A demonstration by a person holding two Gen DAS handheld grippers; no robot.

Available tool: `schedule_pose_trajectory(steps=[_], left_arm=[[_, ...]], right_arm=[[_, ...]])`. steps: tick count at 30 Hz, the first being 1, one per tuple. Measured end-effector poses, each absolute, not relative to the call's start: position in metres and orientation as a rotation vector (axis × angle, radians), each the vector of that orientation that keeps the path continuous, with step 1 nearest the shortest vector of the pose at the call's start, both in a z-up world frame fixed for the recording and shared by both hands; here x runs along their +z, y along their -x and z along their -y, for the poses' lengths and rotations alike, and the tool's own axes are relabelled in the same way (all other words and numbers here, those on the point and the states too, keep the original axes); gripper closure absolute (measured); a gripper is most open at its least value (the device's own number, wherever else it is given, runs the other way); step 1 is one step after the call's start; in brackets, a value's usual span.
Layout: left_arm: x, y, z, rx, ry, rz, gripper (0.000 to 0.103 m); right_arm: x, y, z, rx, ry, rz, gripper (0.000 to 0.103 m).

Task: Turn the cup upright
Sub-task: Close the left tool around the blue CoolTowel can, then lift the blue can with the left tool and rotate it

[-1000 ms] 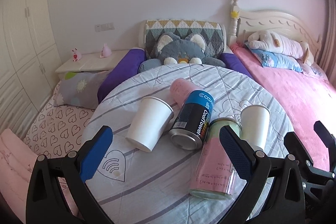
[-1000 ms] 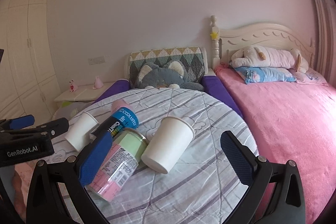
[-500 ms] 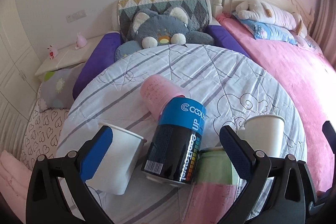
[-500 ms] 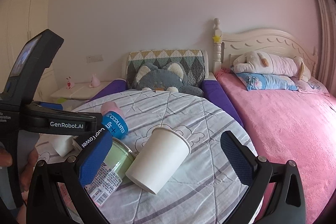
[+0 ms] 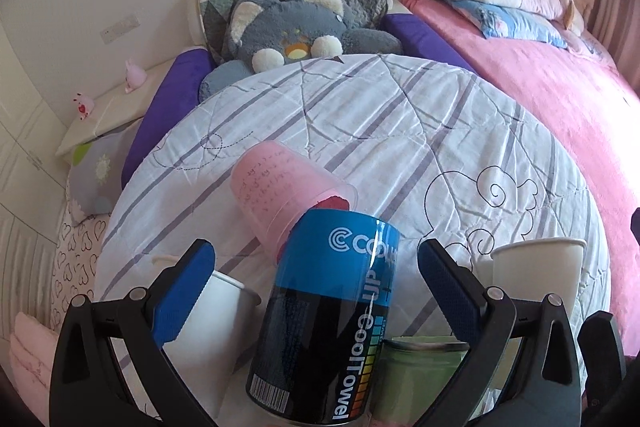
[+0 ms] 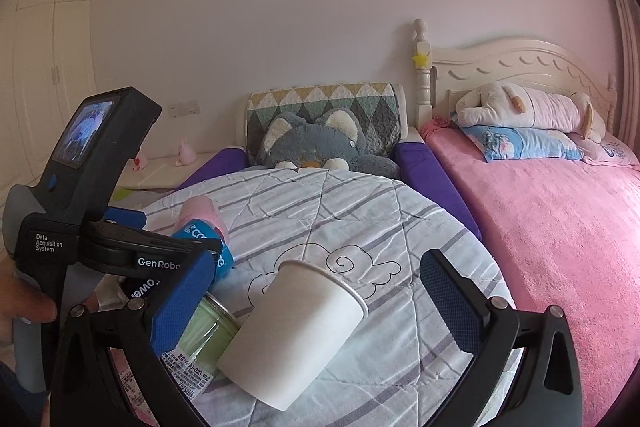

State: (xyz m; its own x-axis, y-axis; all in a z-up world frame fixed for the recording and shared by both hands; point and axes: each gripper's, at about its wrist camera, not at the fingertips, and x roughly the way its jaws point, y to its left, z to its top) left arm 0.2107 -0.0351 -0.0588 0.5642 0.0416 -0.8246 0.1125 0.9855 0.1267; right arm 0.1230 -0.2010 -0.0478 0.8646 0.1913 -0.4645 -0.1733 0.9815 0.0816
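Note:
A white paper cup [image 6: 298, 331] lies on its side on the round striped table [image 6: 360, 211], between the open fingers of my right gripper [image 6: 320, 303]. It also shows in the left wrist view [image 5: 536, 275]. A second white paper cup [image 5: 208, 319] lies by the left finger of my open left gripper [image 5: 316, 291]. A pink plastic cup [image 5: 284, 191] lies on its side beyond a blue and black CoolTowel can [image 5: 328, 315], which sits between the left gripper's fingers. The left gripper's body shows in the right wrist view [image 6: 92, 211].
A green and pink can [image 6: 192, 343] lies beside the right white cup. A grey plush cat [image 5: 296, 23] sits behind the table. A pink bed [image 6: 560, 227] lies to the right, a white bedside shelf [image 5: 104, 115] to the left.
My left gripper has moved forward and lower over the blue can, which now fills the gap between its fingers. My right gripper has edged closer to its white cup.

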Motion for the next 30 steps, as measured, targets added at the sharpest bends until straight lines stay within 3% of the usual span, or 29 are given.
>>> schedule_pose_trajectory(steps=[3,10,17,30], left_arm=[[-0.058,-0.212,0.041,-0.051,-0.203,-0.99,0.008],[-0.068,-0.214,0.045,-0.059,-0.223,-1.028,0.008],[-0.082,-0.225,0.037,-0.053,-0.17,-1.077,0.024],[-0.062,-0.211,0.024,-0.063,-0.105,-0.993,0.03]], right_arm=[[-0.049,-0.125,0.202,0.193,-0.039,-0.495,0.0],[-0.048,-0.125,0.205,0.186,-0.054,-0.485,0.0],[-0.048,-0.123,0.208,0.175,-0.055,-0.49,0.0],[-0.047,-0.12,0.213,0.151,-0.073,-0.504,0.0]])
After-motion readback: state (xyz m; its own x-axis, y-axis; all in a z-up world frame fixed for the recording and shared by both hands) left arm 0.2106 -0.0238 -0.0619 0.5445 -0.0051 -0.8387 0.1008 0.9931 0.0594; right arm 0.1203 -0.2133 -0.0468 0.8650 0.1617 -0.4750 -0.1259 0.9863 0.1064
